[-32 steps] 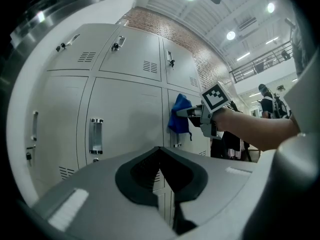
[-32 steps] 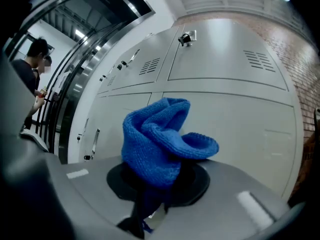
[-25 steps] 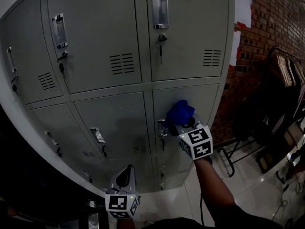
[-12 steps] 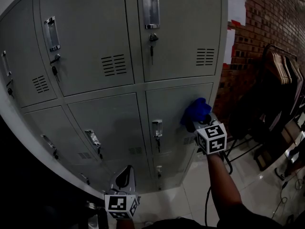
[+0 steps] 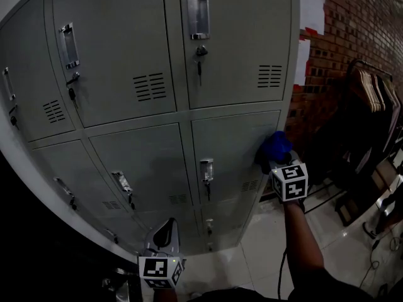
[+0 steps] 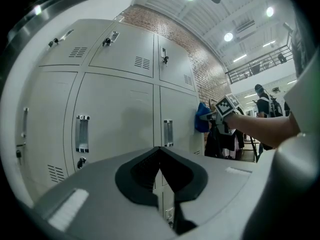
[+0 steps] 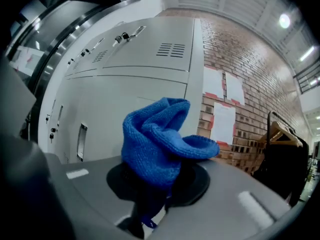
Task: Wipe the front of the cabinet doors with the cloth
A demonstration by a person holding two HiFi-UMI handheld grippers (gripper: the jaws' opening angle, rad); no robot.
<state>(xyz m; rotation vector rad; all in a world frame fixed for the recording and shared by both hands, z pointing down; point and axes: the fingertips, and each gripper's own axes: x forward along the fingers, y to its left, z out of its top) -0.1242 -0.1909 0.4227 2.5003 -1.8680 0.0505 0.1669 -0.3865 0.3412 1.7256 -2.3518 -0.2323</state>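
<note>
Frontage consists of grey metal cabinet doors (image 5: 145,162) in stacked rows, each with a recessed handle (image 5: 197,16), a key (image 5: 199,58) hanging in its lock and louvred vents (image 5: 150,87). The paint is matt and even; no marks can be made out in this dim light. A red brick wall (image 5: 352,24) carrying white paper sheets (image 5: 312,8) adjoins the cabinet on the right. A rack (image 5: 371,87) of wooden hangers stands on the pale glossy tiled floor (image 5: 264,257) beside it. The right gripper (image 7: 157,199) has its jaws clamped on a bunched blue cloth (image 7: 155,144), which is held against the right-hand edge of the middle-row end door (image 5: 230,143). The left gripper (image 6: 161,189) hangs low, clear of the doors, with its jaws pressed together and nothing between them.
</note>
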